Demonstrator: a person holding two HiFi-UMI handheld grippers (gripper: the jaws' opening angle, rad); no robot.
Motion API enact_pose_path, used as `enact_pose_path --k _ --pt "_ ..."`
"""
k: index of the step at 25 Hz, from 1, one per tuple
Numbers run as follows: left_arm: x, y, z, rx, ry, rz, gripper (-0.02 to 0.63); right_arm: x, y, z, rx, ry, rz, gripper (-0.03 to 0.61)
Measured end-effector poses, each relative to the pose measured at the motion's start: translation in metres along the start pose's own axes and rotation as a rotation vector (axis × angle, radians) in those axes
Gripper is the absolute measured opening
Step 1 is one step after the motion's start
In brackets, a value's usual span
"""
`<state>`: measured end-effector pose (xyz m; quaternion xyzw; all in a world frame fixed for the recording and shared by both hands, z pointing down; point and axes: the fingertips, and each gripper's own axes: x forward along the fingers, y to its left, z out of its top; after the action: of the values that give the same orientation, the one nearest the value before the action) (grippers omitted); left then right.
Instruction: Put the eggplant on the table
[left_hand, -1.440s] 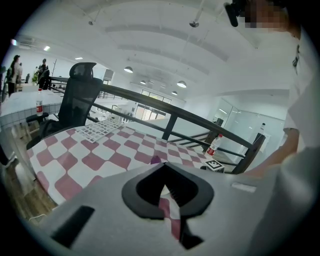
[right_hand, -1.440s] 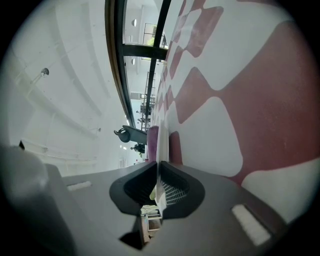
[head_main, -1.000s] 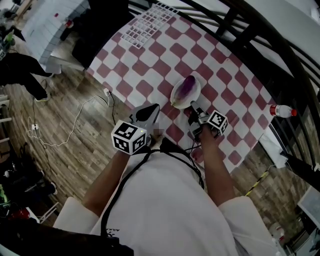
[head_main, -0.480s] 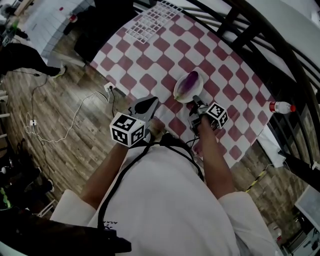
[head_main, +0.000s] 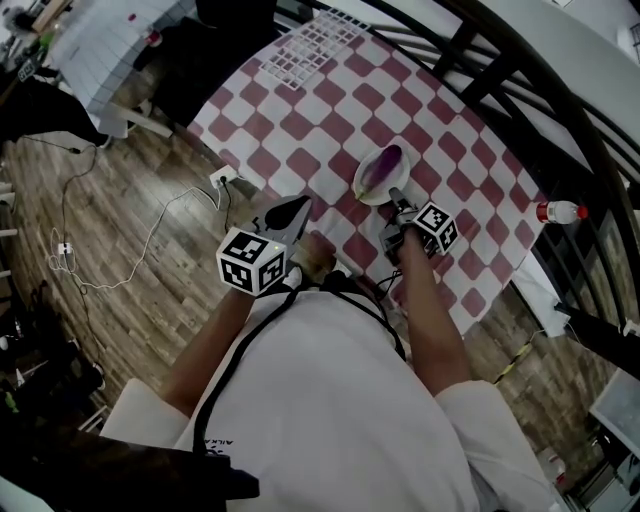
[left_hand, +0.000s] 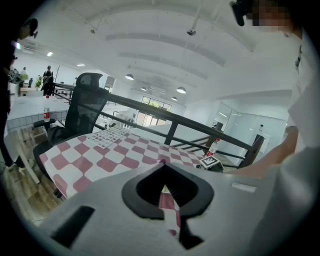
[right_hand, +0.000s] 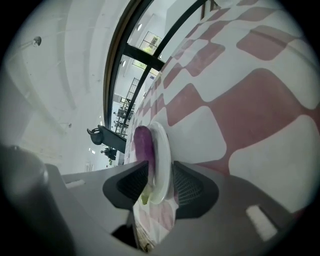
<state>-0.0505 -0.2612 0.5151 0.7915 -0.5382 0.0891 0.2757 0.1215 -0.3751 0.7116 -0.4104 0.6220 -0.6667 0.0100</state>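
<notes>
A purple eggplant (head_main: 382, 165) lies on a white plate (head_main: 366, 191) on the red-and-white checkered table (head_main: 330, 95). My right gripper (head_main: 397, 198) is at the plate's near rim. In the right gripper view its jaws are opening, one pad on each side of the plate's rim (right_hand: 161, 150), with the eggplant (right_hand: 141, 142) just beyond the left pad. My left gripper (head_main: 292, 210) hovers at the table's near edge, left of the plate. Its tips (left_hand: 162, 164) meet with nothing between them.
A white grid mat (head_main: 310, 45) lies at the table's far end. A plastic bottle (head_main: 558, 212) stands past the table's right edge, by the dark railing (head_main: 520, 60). A white cable and socket (head_main: 222, 180) lie on the wooden floor at the left.
My left gripper has drifted a little along the table's near edge. The right gripper has stayed at the plate's rim, and the plate has not moved on the table.
</notes>
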Motion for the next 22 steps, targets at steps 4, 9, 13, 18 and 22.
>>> enact_pose_path --k 4,9,13,18,22 --pt "-0.010 0.003 -0.004 -0.010 -0.002 -0.005 0.006 -0.012 0.004 0.000 -0.013 -0.031 0.013 0.176" --pt "-0.016 -0.001 -0.008 -0.004 -0.003 -0.042 0.006 -0.043 0.006 0.000 -0.040 -0.105 0.026 0.136" --pt "-0.024 -0.005 -0.003 0.009 -0.018 -0.080 0.006 -0.070 0.016 -0.015 -0.096 -0.135 0.051 0.045" --pt "-0.036 -0.011 0.009 0.025 -0.049 -0.144 0.006 -0.108 0.044 -0.041 -0.169 -0.181 0.110 0.008" --pt "-0.054 -0.009 0.009 0.031 -0.064 -0.175 0.006 -0.137 0.076 -0.070 -0.227 -0.223 0.193 0.008"
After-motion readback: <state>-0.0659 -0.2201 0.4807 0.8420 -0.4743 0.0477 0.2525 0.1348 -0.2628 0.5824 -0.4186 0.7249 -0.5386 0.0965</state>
